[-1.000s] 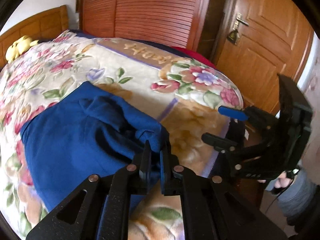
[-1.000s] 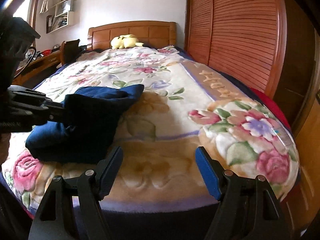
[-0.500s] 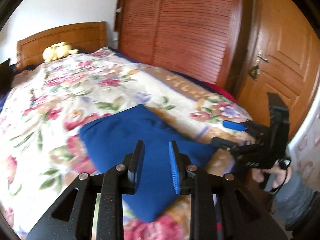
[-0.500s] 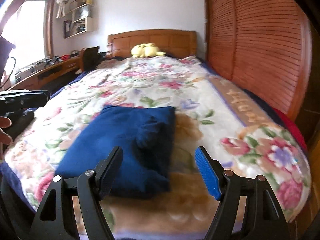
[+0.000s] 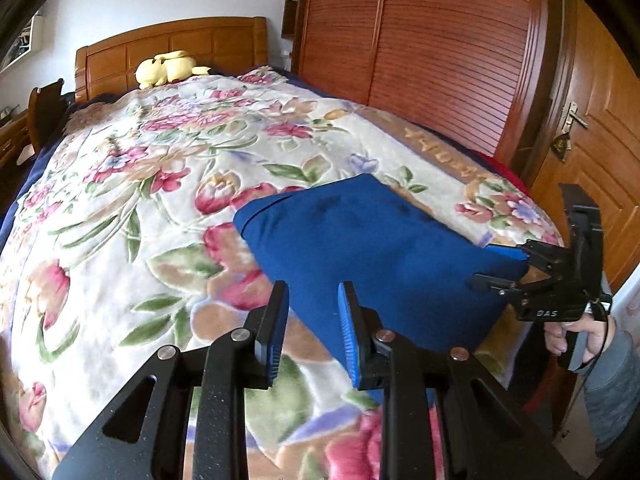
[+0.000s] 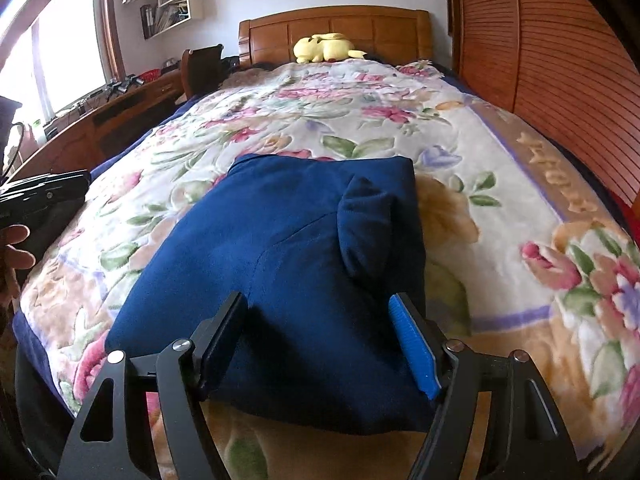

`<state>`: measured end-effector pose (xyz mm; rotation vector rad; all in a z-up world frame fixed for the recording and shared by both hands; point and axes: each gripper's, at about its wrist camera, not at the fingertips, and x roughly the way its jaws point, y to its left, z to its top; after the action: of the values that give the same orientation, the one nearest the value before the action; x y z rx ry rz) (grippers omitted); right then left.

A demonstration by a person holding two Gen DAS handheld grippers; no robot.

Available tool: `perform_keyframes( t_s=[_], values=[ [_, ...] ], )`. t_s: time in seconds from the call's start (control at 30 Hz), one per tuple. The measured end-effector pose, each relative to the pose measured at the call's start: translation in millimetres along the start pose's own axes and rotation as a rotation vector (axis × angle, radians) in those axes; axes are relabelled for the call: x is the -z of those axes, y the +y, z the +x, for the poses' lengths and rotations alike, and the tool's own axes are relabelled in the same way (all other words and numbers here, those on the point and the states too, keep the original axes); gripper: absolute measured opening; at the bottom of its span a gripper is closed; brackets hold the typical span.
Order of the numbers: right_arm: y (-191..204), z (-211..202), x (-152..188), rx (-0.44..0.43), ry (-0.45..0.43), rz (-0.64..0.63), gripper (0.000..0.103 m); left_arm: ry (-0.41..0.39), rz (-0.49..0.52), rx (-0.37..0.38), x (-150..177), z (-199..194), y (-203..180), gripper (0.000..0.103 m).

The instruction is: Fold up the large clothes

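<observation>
In your left camera, the blue garment (image 5: 372,256) lies folded in a thick bundle on the flowery bed (image 5: 132,208), likely so it stays neat, and your left gripper (image 5: 313,334) has its fingers a little apart with nothing pinched, the cloth just past their tips. In your right camera, the same bundle (image 6: 296,264) sits near the foot of the bed (image 6: 520,208), and your right gripper (image 6: 318,342) has wide fingers that are closing, one on each side of the near edge, not squeezing it yet.
</observation>
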<state>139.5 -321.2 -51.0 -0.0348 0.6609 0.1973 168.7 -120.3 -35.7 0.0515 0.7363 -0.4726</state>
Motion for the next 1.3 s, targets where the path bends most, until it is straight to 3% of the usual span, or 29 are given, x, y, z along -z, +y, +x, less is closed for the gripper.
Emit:
perform_keyframes(
  t_s=[0.1, 0.17, 0.57, 0.73, 0.83, 0.97, 1.03, 1.17, 1.27, 1.3],
  values=[
    [1, 1, -1, -0.003, 0.006, -0.014, 0.066, 0.005, -0.005, -0.007, 2, 5, 4, 0.026],
    [4, 2, 0, -0.002, 0.01, -0.029, 0.056, 0.011, -0.011, -0.01, 3, 8, 6, 0.026],
    [5, 4, 8, -0.01, 0.01, -0.097, 0.037, 0.03, -0.035, -0.048, 7, 25, 15, 0.026],
    [7, 0, 10, -0.021, -0.008, -0.117, 0.017, 0.043, -0.032, -0.059, 11, 32, 16, 0.026],
    [9, -7, 11, -0.019, -0.035, -0.133, 0.012, 0.05, -0.035, -0.061, 14, 36, 17, 0.026],
    [7, -19, 12, 0.046, -0.101, -0.13, 0.012, 0.06, -0.035, -0.042, 14, 42, 18, 0.026],
    [-2, -13, 12, 0.029, -0.072, -0.087, 0.012, 0.072, -0.044, -0.012, 12, 48, 20, 0.026],
    [-3, -11, 19, 0.021, -0.058, -0.07, 0.017, 0.077, -0.029, -0.023, 4, 63, 22, 0.026],
    [-2, -24, 21, 0.058, -0.084, -0.066, 0.032, 0.094, -0.035, -0.03, -6, 84, 29, 0.026],
    [-3, -29, 23, 0.068, -0.089, -0.063, 0.043, 0.103, -0.041, -0.027, -11, 94, 33, 0.026]
  ],
)
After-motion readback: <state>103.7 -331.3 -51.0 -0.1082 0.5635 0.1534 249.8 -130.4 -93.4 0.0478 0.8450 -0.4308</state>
